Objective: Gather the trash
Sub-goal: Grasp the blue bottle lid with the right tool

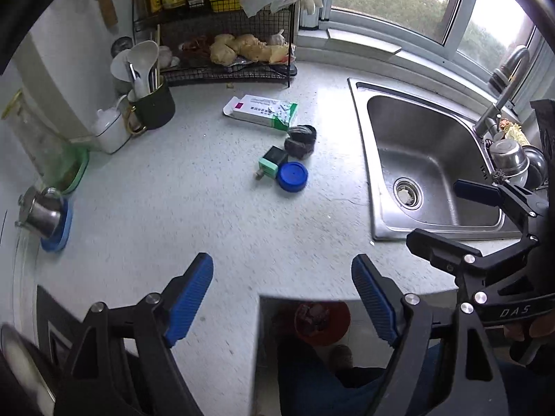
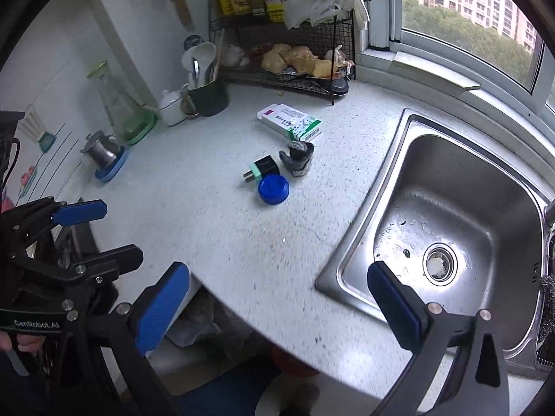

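Right now your left gripper [image 1: 282, 298] hangs over the near edge of the table [image 1: 194, 215], its blue pads spread wide with nothing between them. Your right gripper [image 2: 277, 306] is spread just as wide and empty, one pad over the table edge and the other over the near corner of the steel sink [image 2: 461, 215].

The trash lies in a loose group near the middle of the table, well apart from both grippers. A white and green carton [image 1: 262, 112] lies flat at the far side of the group, towards the wire rack [image 1: 225, 69]. Just in front of it sits a dark crumpled wad [image 1: 300, 141]. Beside that is a small black and green plug adapter [image 1: 272, 162], and a round blue lid [image 1: 292, 176] lies touching the adapter on its near side.

Below the table edge, on the floor between your left gripper's pads, stands a red bin [image 1: 322, 322] with scraps inside.

A dark mug of utensils [image 1: 152, 102] stands at the back left.
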Tool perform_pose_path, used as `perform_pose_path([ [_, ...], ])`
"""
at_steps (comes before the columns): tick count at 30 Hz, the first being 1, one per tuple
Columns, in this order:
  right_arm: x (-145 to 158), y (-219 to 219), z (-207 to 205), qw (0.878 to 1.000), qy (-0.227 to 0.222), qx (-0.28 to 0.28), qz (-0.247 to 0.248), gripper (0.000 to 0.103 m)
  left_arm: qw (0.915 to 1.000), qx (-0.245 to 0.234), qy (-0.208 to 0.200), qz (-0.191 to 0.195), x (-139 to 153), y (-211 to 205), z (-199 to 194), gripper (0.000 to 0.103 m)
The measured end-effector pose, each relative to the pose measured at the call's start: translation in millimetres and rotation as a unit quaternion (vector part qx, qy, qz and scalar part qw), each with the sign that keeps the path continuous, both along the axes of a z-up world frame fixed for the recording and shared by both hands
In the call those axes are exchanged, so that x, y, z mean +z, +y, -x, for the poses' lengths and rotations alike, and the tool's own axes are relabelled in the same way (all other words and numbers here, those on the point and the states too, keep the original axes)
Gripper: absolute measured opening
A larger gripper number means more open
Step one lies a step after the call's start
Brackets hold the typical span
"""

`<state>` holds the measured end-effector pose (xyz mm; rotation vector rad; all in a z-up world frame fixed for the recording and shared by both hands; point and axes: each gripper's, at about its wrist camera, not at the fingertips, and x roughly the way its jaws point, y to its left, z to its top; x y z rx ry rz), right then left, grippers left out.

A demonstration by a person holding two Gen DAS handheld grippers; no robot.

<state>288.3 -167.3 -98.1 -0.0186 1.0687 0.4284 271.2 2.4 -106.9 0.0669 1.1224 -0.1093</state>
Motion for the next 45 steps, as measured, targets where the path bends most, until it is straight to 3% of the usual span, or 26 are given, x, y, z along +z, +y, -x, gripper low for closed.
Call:
perform_pose_path([
  [12,-48,43,-73,0.997,0.067,-0.024,0.044,0.102,0.9977,-0.014,0.065,0.014,-48,64,-95,0.087],
  [24,-93,75,-117,0.992,0.103,-0.032,0.063,0.102,0.9927,-0.034,0.115,0.016,-89,89,-128,0.087],
  [26,-97,76,-122,0.992,0.106,-0.030,0.069,0.093,0.9920,-0.038,0.118,0.020,-93,89,-130,0.087],
  [37,-105,79,-133,0.990,0.108,-0.011,0.089,0.077,0.9891,-0.033,0.135,0.049,-108,96,-135,0.087],
  [42,-100,95,-133,0.989,0.086,0.008,0.123,0.054,0.9911,-0.035,0.120,0.046,-103,101,-138,0.087],
  [43,-98,96,-132,0.989,0.084,0.010,0.121,0.046,0.9914,-0.037,0.118,0.043,-101,101,-138,0.087],
  [45,-95,99,-131,0.989,0.081,0.014,0.123,0.043,0.9917,-0.042,0.115,0.036,-100,98,-142,0.087],
])
